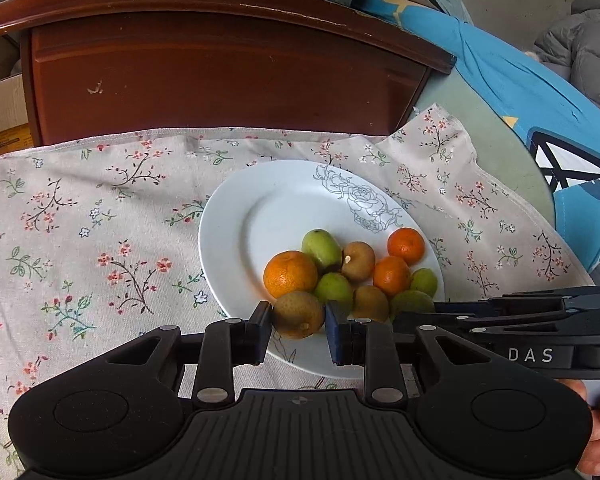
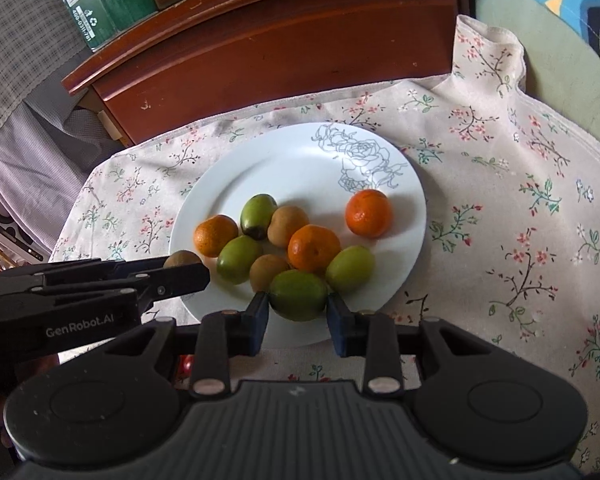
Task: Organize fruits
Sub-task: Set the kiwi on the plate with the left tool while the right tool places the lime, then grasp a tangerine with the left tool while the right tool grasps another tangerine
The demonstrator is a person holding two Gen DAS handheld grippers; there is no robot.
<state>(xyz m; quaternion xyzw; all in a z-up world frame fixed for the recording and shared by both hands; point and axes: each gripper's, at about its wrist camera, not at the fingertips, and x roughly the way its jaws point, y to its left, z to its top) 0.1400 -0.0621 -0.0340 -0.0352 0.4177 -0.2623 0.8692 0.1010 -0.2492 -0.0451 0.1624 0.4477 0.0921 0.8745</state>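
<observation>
A white plate (image 1: 236,224) with a grey rose print lies on the flowered cloth and holds several small fruits: oranges, green fruits and brown kiwis. My left gripper (image 1: 298,322) is shut on a brown kiwi (image 1: 298,314) at the plate's near left edge. My right gripper (image 2: 298,312) is shut on a green fruit (image 2: 298,295) at the plate's near edge (image 2: 300,148). The left gripper shows in the right wrist view (image 2: 188,276), with the kiwi (image 2: 182,259) partly hidden behind it. The right gripper's side shows in the left wrist view (image 1: 420,312).
A dark wooden cabinet (image 1: 220,68) stands behind the cloth, with boxes on top. A blue fabric (image 1: 520,92) lies at the right. A cardboard box (image 1: 2,112) sits at the far left. The flowered cloth (image 1: 80,220) spreads left of the plate.
</observation>
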